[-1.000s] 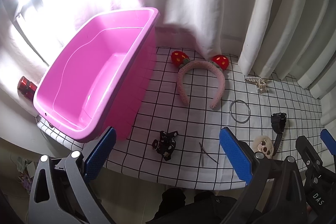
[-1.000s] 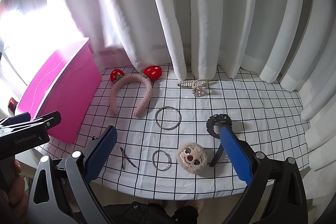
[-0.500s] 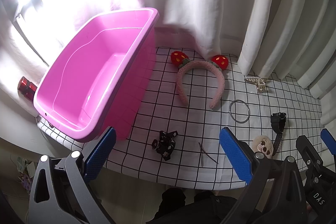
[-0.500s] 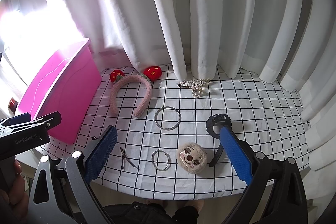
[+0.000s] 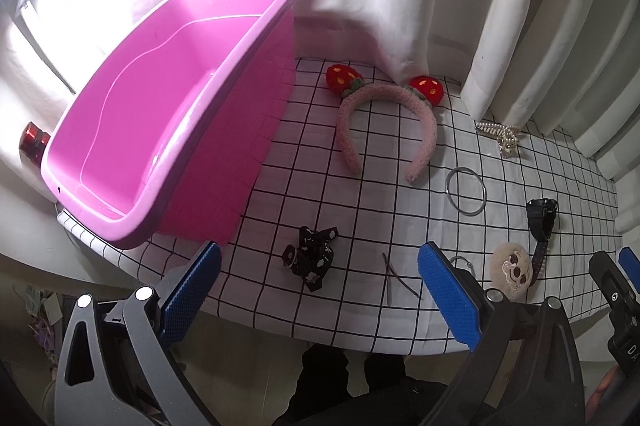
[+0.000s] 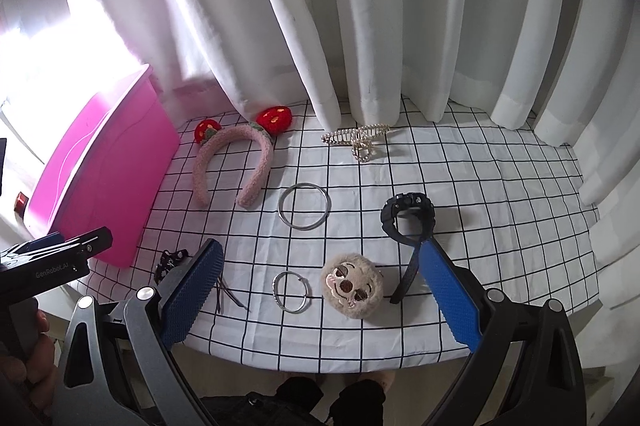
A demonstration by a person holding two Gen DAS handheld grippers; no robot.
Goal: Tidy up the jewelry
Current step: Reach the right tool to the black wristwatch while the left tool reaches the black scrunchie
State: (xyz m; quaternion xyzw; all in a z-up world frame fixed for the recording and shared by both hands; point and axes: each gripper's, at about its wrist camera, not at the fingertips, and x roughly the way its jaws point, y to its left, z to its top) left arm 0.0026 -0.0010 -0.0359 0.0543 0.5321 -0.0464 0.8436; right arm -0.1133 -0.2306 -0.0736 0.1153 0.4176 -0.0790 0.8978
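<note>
A pink bin (image 5: 168,114) stands empty at the table's left; it also shows in the right wrist view (image 6: 100,178). On the checked cloth lie a pink strawberry headband (image 5: 384,122) (image 6: 232,166), a large silver bangle (image 5: 466,190) (image 6: 304,204), a small ring bracelet (image 6: 291,292), a pearl hair claw (image 6: 360,140), a black watch (image 6: 408,222), a plush face clip (image 6: 352,284), a black scrunchie (image 5: 310,258) and thin hairpins (image 5: 394,278). My left gripper (image 5: 320,300) is open above the front edge near the scrunchie. My right gripper (image 6: 320,298) is open over the small bracelet and plush clip.
White curtains hang close behind the table. A red object (image 5: 32,142) sits behind the bin at far left. The table's front edge runs just under both grippers. The left gripper shows at the left of the right wrist view (image 6: 52,262).
Both views have barely shifted; the grippers stay open and nothing on the table has moved.
</note>
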